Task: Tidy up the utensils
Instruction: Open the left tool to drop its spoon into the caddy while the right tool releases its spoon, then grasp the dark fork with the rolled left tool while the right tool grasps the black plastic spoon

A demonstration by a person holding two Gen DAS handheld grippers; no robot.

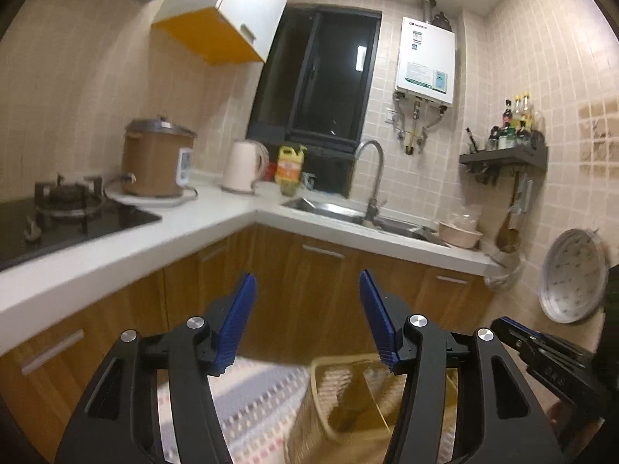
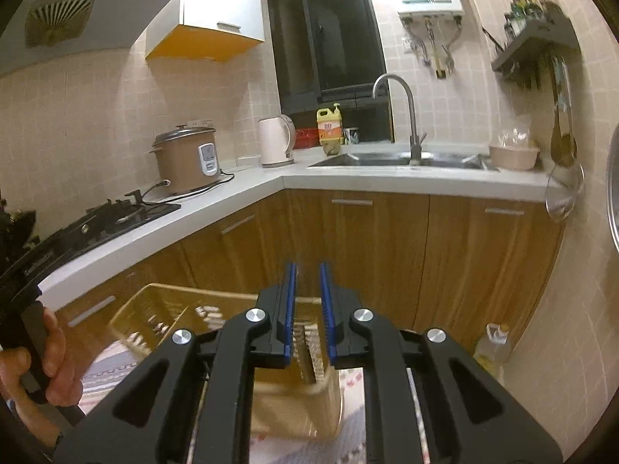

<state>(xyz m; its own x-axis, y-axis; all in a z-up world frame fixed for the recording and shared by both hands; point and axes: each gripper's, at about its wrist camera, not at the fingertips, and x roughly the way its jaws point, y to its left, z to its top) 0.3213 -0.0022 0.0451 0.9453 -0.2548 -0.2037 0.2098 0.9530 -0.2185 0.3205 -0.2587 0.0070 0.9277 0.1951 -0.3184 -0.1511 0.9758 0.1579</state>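
With the left hand-held gripper (image 1: pixel 307 290) spread and empty and the right hand-held gripper (image 2: pixel 307 282) nearly together on nothing, either may snag the basket (image 2: pixel 154 301) rim.

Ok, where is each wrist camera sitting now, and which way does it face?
Left wrist: behind the open left gripper, facing the counter corner and sink; the right gripper's body shows at far right.
Right wrist: behind the nearly closed right gripper, facing the sink cabinets; a hand holds the left gripper's handle.
Shared: basket, rice cooker, kettle.
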